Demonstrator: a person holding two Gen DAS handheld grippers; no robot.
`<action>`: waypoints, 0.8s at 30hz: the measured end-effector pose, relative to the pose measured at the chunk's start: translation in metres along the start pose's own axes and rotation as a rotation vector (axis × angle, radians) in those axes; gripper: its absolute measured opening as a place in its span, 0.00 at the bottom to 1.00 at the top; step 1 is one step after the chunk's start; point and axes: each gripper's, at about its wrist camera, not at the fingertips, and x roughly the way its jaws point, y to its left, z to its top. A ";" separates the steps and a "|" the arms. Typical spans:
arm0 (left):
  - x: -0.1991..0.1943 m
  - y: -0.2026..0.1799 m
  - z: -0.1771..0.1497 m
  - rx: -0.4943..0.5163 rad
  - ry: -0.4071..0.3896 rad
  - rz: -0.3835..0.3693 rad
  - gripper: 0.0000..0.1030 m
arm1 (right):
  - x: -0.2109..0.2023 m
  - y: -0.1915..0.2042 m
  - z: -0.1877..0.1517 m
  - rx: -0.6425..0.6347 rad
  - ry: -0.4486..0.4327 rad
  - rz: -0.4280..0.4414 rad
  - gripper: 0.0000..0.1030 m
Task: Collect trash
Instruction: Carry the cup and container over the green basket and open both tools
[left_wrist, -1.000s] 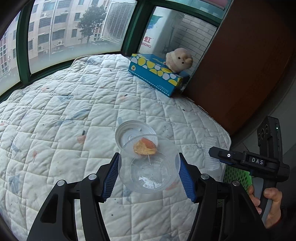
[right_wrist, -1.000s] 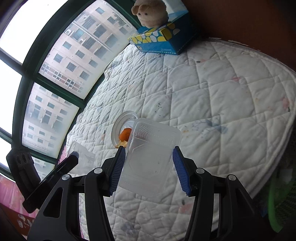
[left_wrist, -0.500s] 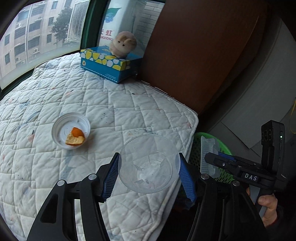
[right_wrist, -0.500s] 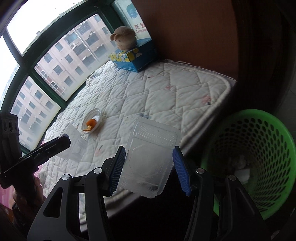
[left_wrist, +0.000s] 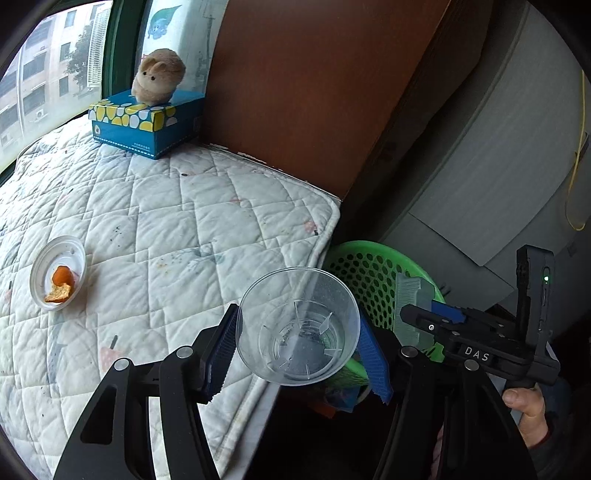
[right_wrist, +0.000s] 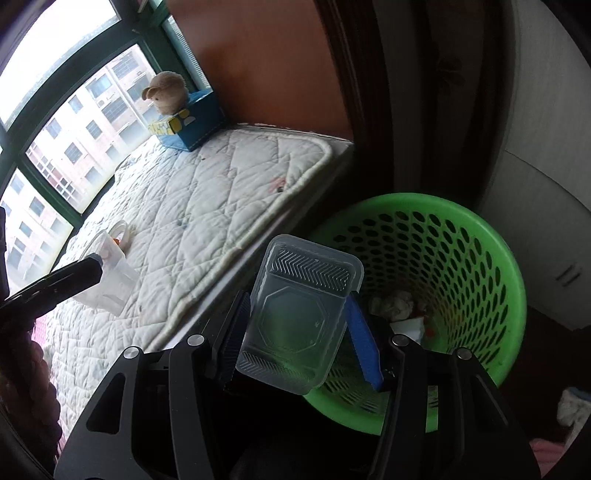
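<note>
Quilted white bedding (left_wrist: 177, 229) covers a window-side platform beneath green-framed panes, its padded corner ending just beside a green perforated plastic basket (right_wrist: 491, 266) on the floor. At the far end a beige plush toy (left_wrist: 158, 76) sits on a blue and yellow tissue box (left_wrist: 147, 123).

Left gripper (left_wrist: 298, 347) is clamped on a clear, round plastic cup (left_wrist: 298, 326), blue ribbed pads pressing its sides; the cup's open mouth faces the camera, its axis running forward and down along the fingers, over the bedding's edge near the basket. Right gripper (right_wrist: 295, 321) pinches a translucent rectangular lid (right_wrist: 299, 314) with embossed chevron bands and an octagonal centre, its long axis pointing away from the camera, tilted slightly right, at the basket's near rim. Crumpled paper (right_wrist: 393, 303) lies in the basket.

On the bedding, well apart from the cup, a shallow clear dish (left_wrist: 58, 272) holds orange peel (left_wrist: 61, 283).
</note>
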 end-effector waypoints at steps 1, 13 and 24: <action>0.003 -0.004 0.000 0.005 0.004 -0.003 0.57 | 0.000 -0.005 -0.001 0.006 0.001 -0.007 0.53; 0.034 -0.045 0.003 0.056 0.055 -0.033 0.57 | -0.010 -0.054 -0.006 0.067 -0.013 -0.082 0.59; 0.068 -0.087 0.007 0.113 0.102 -0.060 0.57 | -0.032 -0.076 -0.007 0.106 -0.063 -0.086 0.62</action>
